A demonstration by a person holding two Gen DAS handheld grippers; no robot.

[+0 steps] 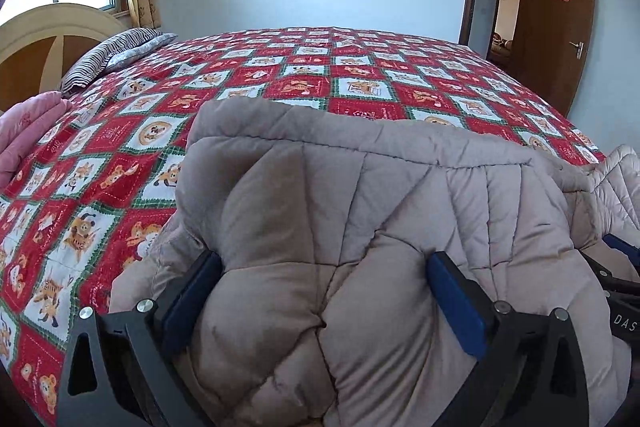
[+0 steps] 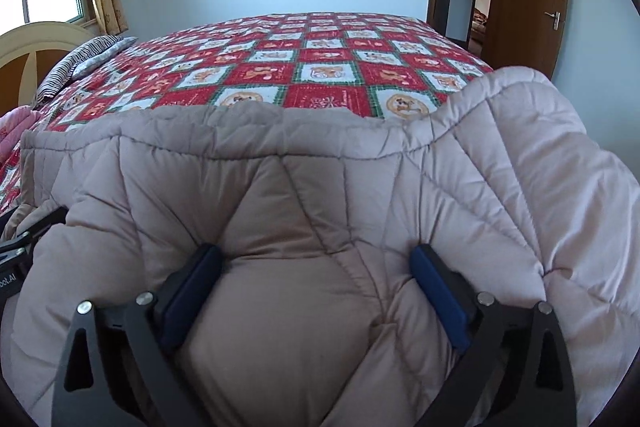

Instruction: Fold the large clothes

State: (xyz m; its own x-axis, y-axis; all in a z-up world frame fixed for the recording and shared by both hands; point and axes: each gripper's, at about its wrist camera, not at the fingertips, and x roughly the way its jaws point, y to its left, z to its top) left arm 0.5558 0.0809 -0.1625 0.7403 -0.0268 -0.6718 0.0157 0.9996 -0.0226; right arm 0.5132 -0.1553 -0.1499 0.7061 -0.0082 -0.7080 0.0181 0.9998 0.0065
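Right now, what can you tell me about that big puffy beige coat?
The puffy coat is a pale beige padded garment, stitched into soft quilted panels. It lies bunched at the near edge of the bed, on the red checked cover. Bulges of it fill both the left gripper and the right gripper, whose jaws stand wide apart with their blue pads against the fabric.

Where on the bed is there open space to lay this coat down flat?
Free: the bedspread past the coat, out to the far edge. Crowded: the left side, with the striped pillow and pink bedding.
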